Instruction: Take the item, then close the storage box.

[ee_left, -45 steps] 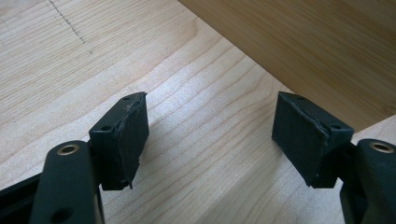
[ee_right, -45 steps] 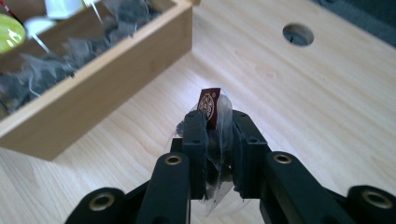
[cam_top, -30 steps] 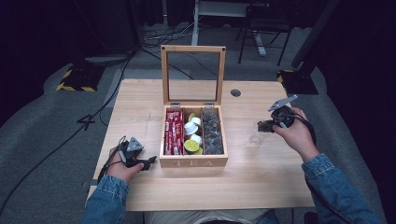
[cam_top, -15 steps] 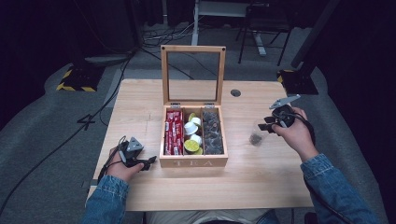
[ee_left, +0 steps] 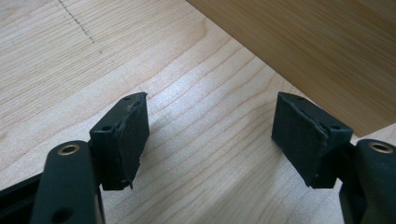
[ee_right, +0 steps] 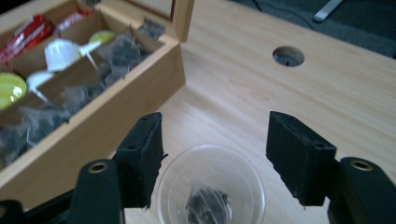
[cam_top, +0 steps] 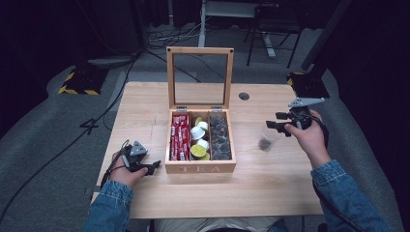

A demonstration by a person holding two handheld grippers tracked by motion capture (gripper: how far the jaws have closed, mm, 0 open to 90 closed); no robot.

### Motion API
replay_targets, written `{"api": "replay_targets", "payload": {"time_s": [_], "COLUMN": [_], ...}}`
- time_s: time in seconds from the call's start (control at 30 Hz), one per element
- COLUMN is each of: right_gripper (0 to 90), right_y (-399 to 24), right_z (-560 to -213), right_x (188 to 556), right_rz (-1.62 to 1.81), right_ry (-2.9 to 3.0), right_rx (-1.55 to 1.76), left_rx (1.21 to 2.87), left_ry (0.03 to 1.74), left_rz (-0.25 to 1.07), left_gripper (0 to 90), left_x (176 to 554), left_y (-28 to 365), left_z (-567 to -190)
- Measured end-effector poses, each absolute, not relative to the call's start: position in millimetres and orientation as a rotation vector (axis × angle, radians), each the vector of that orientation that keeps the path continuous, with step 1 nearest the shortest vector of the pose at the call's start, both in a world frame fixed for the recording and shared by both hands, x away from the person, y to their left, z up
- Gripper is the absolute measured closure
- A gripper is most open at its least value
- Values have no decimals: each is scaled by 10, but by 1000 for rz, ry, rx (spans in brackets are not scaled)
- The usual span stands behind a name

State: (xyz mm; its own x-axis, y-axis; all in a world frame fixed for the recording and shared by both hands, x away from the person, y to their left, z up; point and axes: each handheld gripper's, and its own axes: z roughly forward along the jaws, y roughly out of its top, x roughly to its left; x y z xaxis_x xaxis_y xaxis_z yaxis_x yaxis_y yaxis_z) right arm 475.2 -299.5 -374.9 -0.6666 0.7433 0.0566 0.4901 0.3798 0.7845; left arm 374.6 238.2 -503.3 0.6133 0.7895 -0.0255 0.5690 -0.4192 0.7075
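We see tea bag (ee_right: 208, 205) already in clear cup (cam_top: 266, 137), right of tea box (cam_top: 200, 166). Right gripper (ee_right: 215, 149) jaws just opening, spread, nothing pinched. Left gripper (ee_left: 210, 135) jaws spread, idle. Remaining: withdraw.

Both forearms wear blue denim sleeves with stitched, buttoned cuffs, the left sleeve (cam_top: 110, 205) paler at its cuff, the right sleeve (cam_top: 345, 193) wider where it fills the corner of the high view. Each hand carries a black hand-held gripper. The left hand-held gripper (cam_top: 153, 166) has a small grey three-cornered plate on top and a thin black cable looping off its back. The right hand-held gripper (cam_top: 272, 126) bears a larger grey three-cornered plate. Seen close, the fingers (ee_left: 125, 137) are matte black blocks faced with rough, frayed-edged pads, each with small screw holes, hinged on black arms with brass-coloured rivets; the right fingers (ee_right: 299, 154) match them.
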Motion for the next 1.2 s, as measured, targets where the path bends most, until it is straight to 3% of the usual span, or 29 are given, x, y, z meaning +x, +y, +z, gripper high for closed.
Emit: {"api": "replay_targets", "payload": {"time_s": [0.57,0.7,1.2], "right_gripper": [315,306,291], "right_y": [-2722,-2633,-2324], "right_z": [-3467,-3376,-3157], "right_x": [4962,5062,5441], "right_rz": [1302,1317,1374], "right_ry": [2262,2264,2270], "right_rx": [998,972,877], "left_rx": [2152,2162,2143], "left_ry": [1058,1067,1126], "left_rz": [413,404,418], "left_gripper": [275,208,150], "left_x": [3758,3738,3744], "left_y": [2378,2375,2440], "left_z": [-5031,-5032,-5040]}}
